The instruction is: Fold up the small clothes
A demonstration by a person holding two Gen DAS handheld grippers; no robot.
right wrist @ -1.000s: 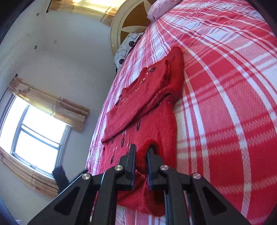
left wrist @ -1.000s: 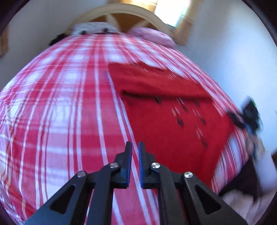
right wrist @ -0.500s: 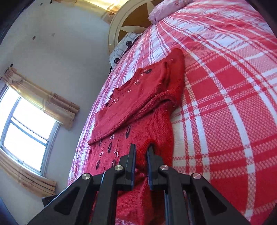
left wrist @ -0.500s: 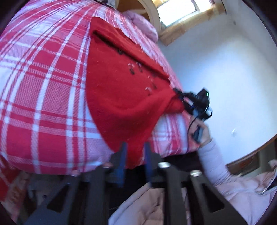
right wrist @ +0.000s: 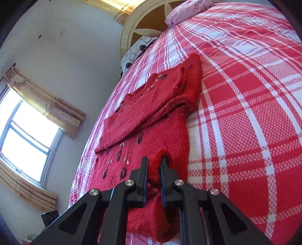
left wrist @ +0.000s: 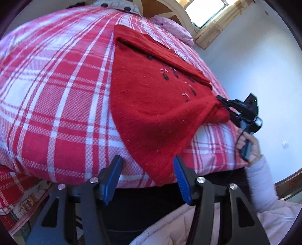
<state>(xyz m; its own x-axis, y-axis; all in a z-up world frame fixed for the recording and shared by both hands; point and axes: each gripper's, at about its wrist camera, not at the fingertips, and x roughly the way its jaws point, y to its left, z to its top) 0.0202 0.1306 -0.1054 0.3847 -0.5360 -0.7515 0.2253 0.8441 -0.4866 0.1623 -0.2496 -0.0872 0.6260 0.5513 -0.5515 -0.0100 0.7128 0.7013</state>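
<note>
The sweater (right wrist: 154,154) hem runs under the right gripper (right wrist: 153,164) and off the bottom edge; the person's sleeve (left wrist: 264,184) is cut by the frame; the pillow (left wrist: 113,4) barely shows.

No text, label, brand, number or sign could be read in either view. The small dark marks on the red sweater (right wrist: 143,132) were stitched decoration, not lettering, and the border of the cloth below the plaid bedspread (left wrist: 56,113) was too blurred to tell.
</note>
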